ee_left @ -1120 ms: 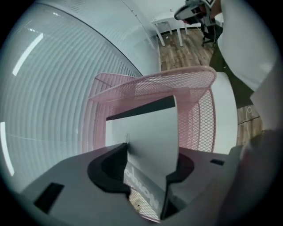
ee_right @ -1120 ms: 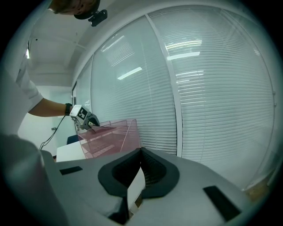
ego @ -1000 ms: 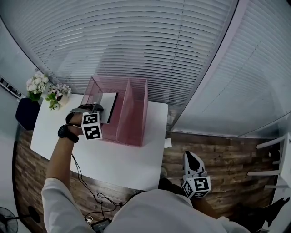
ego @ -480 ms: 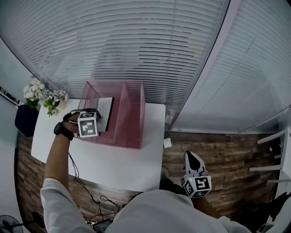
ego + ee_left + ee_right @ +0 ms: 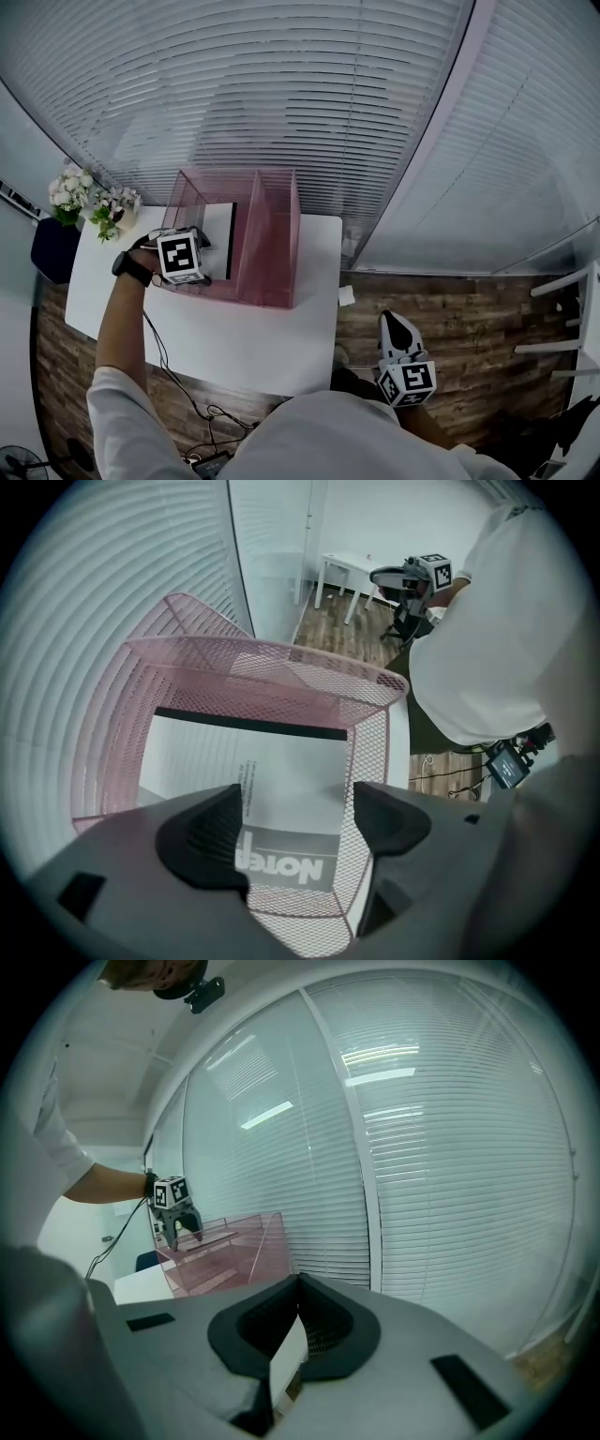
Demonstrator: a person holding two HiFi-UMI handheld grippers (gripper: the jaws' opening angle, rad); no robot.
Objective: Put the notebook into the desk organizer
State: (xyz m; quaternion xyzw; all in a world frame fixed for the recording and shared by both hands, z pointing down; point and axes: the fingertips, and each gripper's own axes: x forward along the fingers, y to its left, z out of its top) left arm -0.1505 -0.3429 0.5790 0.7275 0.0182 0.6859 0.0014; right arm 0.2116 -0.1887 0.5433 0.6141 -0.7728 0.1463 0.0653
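1. The left gripper [image 5: 298, 825] points straight down over the pink mesh organizer [image 5: 274, 246]. Its jaws have just been opening and now stand wide, with nothing pinched.
2. The notebook [image 5: 281, 761] lies below them inside the organizer's left compartment, free of the grip, so the task looks nearly done.
3. To finish well, lift straight up so neither jaw catches the mesh rim.
4. The compartment past the divider [image 5: 251, 225] shows nothing inside.
5. The right gripper [image 5: 298, 1288] is held away from the counter [image 5: 244, 337], jaws together.
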